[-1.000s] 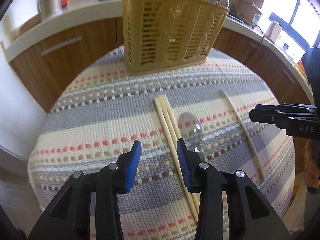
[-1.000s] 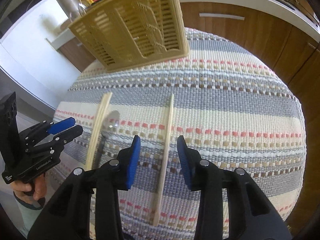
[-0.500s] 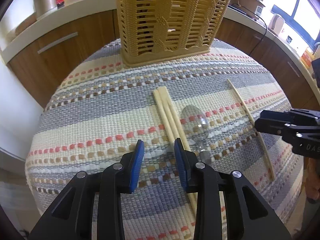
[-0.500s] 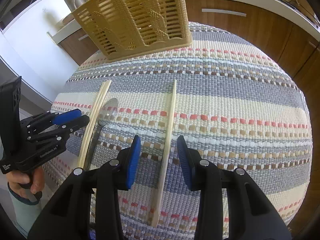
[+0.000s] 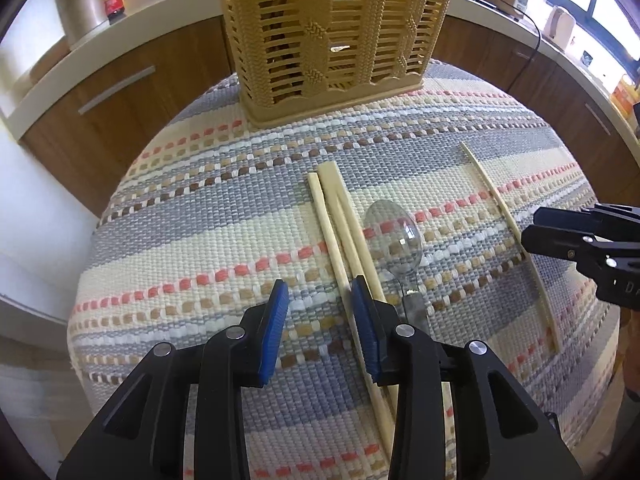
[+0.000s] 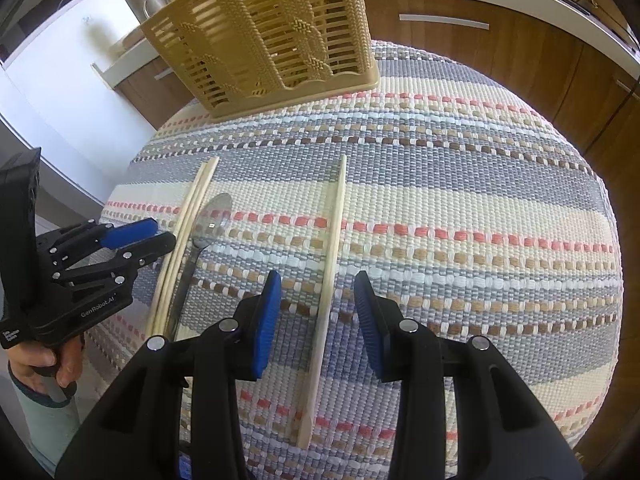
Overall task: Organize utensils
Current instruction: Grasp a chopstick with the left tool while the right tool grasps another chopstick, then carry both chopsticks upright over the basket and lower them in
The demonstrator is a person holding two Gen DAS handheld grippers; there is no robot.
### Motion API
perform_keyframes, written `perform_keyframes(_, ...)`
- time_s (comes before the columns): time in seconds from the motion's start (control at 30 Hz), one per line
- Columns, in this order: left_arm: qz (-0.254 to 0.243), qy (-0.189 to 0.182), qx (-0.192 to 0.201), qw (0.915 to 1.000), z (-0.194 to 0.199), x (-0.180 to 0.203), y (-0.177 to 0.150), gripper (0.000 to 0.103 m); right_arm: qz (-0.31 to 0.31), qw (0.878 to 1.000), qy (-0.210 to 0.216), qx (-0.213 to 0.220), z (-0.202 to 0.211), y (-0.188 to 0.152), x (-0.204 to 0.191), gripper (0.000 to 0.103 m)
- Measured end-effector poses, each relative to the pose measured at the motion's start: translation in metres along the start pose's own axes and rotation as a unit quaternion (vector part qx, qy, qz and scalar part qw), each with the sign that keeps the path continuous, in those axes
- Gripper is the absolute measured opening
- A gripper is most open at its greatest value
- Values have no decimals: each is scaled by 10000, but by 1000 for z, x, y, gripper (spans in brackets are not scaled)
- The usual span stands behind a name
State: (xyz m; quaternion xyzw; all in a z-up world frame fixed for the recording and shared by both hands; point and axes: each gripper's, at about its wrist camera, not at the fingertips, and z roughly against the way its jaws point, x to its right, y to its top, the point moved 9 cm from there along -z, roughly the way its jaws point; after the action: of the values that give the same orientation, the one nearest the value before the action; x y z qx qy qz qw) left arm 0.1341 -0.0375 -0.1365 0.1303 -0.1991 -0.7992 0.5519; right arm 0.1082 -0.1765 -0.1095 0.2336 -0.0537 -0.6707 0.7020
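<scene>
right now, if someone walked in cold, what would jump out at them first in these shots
The tan slotted utensil basket standing at the far edge of the striped woven cloth catches the eye first. Next come the bundle of wooden chopsticks with a shiny metal spoon close beside it, mid-cloth, and a single chopstick lying apart. The left hand-held gripper, jaws opening, hovers at the bundle; the right hand-held gripper straddles the lone stick.

Utensils flat on striped surface, near tan slatted basket (image 5: 332, 36).
Bundled chopsticks (image 5: 340, 232) left, touching clear-bowled spoon (image 5: 396, 236); single chopstick (image 6: 334, 248) lying apart, right.
</scene>
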Motion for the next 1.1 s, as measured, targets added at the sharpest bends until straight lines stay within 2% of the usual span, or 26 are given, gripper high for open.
perform_keyframes(0.2,-153,166,-95,9997,-9,8,10,32,16,9999,38,-125,-4,3,-1,35)
perform_keyframes(0.27,-143,206,-88,9996,-10,7,10,21,4,9999,16,-162,-5,4,0,35)
perform_keyframes(0.3,-176,343,-86,9992,-10,4,10,7,1,9998,2,-200,-5,3,2,35)
perform_keyframes(0.33,-190,399,-89,9990,-10,2,9,4,-3,9997,0,-231,-7,4,4,35)
perform_keyframes(0.47,-66,349,-58,9994,-7,-4,6,4,28,9990,-11,-441,-12,5,7,34)
perform_keyframes(0.6,211,282,-5,9994,-3,-18,3,4,50,9979,-53,-638,-19,4,4,29)
perform_keyframes(0.63,203,294,-14,9994,-3,-21,2,4,60,9978,-96,-655,-20,3,3,28)
perform_keyframes(0.7,203,340,-21,9992,0,-28,0,4,158,9970,-259,-710,-22,2,0,20)
perform_keyframes(0.8,222,194,-118,9995,1,-36,0,5,334,9949,-530,-793,-24,1,-4,10)
perform_keyframes(0.9,172,169,-177,9996,2,-39,-3,7,548,9919,-744,-877,-27,-1,-11,6)
perform_keyframes(1.0,101,143,-251,9995,-1,-35,-6,14,657,9904,-736,-966,-31,-3,-19,5)
perform_keyframes(1.1,-128,241,-394,9989,-4,-29,-4,13,717,9902,-748,-940,-32,-4,-23,5)
